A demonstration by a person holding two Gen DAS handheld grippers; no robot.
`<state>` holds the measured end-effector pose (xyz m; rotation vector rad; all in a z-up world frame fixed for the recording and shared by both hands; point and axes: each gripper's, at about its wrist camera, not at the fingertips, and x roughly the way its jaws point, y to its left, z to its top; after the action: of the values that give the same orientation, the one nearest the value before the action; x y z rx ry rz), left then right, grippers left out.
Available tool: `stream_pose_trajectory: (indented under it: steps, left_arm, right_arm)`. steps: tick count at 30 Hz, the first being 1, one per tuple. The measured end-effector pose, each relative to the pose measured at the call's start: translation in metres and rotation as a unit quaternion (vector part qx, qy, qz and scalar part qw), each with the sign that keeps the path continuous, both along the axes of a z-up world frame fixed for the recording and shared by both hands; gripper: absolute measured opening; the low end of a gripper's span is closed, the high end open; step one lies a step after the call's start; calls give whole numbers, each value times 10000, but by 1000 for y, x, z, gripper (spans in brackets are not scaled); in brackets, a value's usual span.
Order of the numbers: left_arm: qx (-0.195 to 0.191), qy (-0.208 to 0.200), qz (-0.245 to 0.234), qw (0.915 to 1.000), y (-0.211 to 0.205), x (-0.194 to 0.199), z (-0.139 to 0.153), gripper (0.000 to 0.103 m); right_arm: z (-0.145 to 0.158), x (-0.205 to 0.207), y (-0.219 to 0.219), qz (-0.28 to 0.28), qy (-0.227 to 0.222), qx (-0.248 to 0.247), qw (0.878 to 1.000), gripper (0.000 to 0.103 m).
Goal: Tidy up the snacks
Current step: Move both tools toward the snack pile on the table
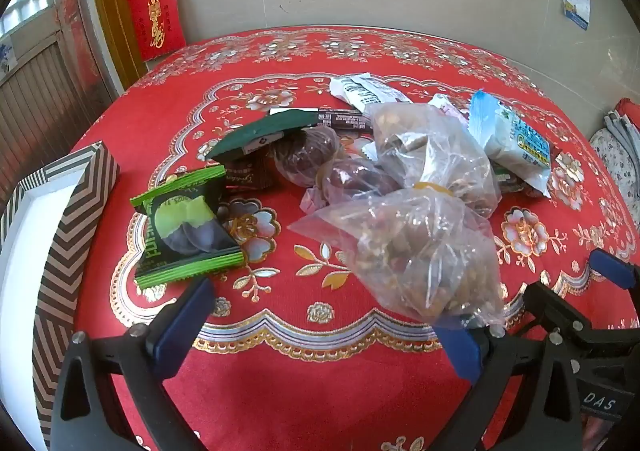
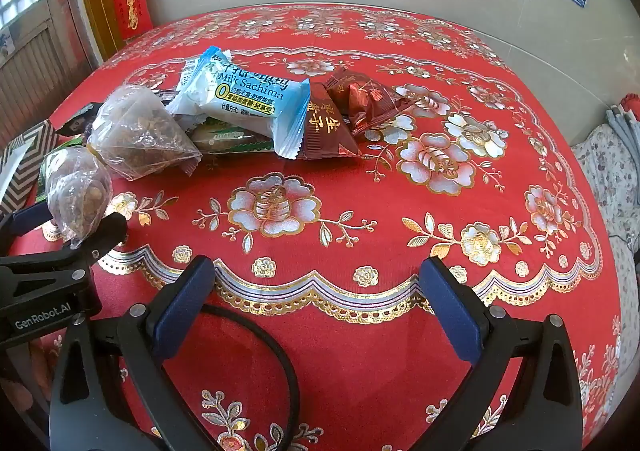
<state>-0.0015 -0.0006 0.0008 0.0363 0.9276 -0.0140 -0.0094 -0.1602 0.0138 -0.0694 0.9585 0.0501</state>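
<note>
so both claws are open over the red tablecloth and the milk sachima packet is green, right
Not quite: the Milk Sachima packet is light blue and white, as the right wrist view shows. Both the left claw and right claw are open over the red tablecloth.

A red tablecloth (image 2: 360, 331) patterned with gold-and-silver flowers and scalloped borders fills both views. At nine o'clock in the left wrist view, a box (image 1: 76, 219) striped in brown-and-white chevrons. Beside it, a black packet edged in bright green (image 1: 186, 227). At eleven o'clock in the right wrist view, a pale blue-and-white Sachima wrapper (image 2: 244, 101); dark reddish-brown packets (image 2: 360, 99) alongside.
</note>
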Motion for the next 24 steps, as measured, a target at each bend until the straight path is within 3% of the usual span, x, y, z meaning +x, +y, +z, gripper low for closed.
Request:
stream_pose_trajectory:
  steps: [6, 13, 24]
  left_arm:
    - [7, -232, -80, 9997, 2, -27, 20, 103]
    - [-346, -405, -53, 9986, 27, -35, 43, 103]
    - [-534, -440, 13, 9976, 42, -40, 47, 103]
  right_arm:
    - [4, -8, -10, -44, -85, 215, 9997, 103]
    - [39, -35, -15, 99, -633, 562, 9964, 103]
    - [52, -47, 8, 528, -856, 716, 9923, 103]
